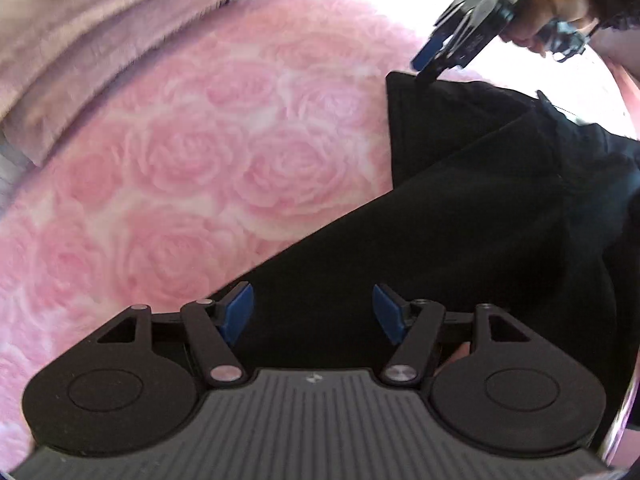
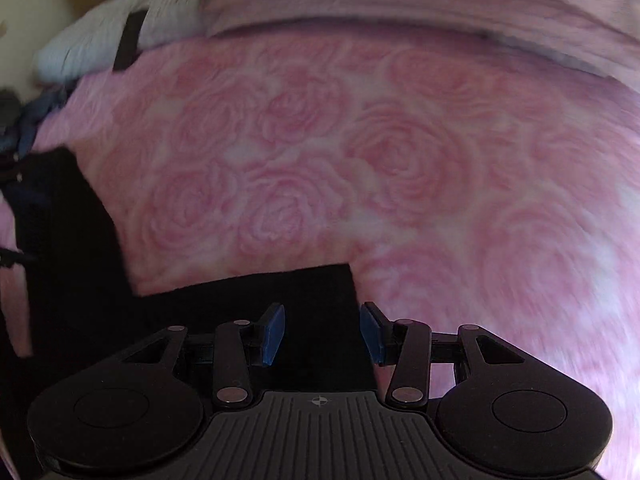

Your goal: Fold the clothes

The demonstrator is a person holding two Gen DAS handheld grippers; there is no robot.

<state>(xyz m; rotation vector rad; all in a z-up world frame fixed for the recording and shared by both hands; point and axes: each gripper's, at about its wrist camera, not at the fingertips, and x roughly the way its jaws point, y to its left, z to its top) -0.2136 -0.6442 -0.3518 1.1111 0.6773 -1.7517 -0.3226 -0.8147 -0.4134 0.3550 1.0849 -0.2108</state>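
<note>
The left wrist view looks steeply down along its own fingers (image 1: 240, 312) from close above a pink rose-patterned blanket (image 1: 200, 160), which fills the left and centre of the frame; a black garment (image 1: 480, 220) takes the lower right, and the other gripper (image 1: 430, 64), held in a hand (image 1: 532, 20), shows at upper right; the right wrist view also faces steeply down from close above, its fingers (image 2: 274, 334) at the bottom centre; both views share the blanket (image 2: 360, 160), the garment (image 2: 260, 300) and a folded pink cover (image 2: 400, 0) along the top edge.
</note>
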